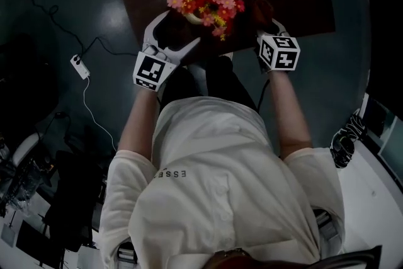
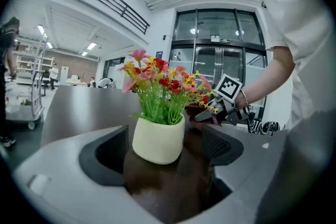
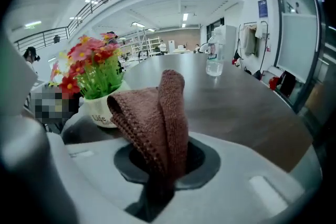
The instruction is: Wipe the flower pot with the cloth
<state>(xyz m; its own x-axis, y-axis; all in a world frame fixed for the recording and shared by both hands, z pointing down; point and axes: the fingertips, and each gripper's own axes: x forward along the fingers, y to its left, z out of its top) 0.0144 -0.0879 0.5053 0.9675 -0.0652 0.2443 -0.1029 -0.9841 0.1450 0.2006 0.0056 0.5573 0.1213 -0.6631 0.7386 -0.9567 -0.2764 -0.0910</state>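
Forearms reach forward from the person's white shirt, one tool at either side of the cream ceramic flower pot (image 2: 158, 140) of red, pink and yellow flowers on the dark brown bench (image 3: 236, 107). Left tool (image 1: 176, 31): released, the pot between its pads, neither pressing it. Right tool (image 1: 266, 25): clenched on a folded brown knitted cloth (image 3: 157, 113), just beside the pot.

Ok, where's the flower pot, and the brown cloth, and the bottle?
flower pot (image 2: 157, 140): left gripper view, on the front of its cream wall.
brown cloth (image 3: 170, 113): right gripper view, on the upright fold.
bottle (image 3: 212, 64): right gripper view, on its clear body.
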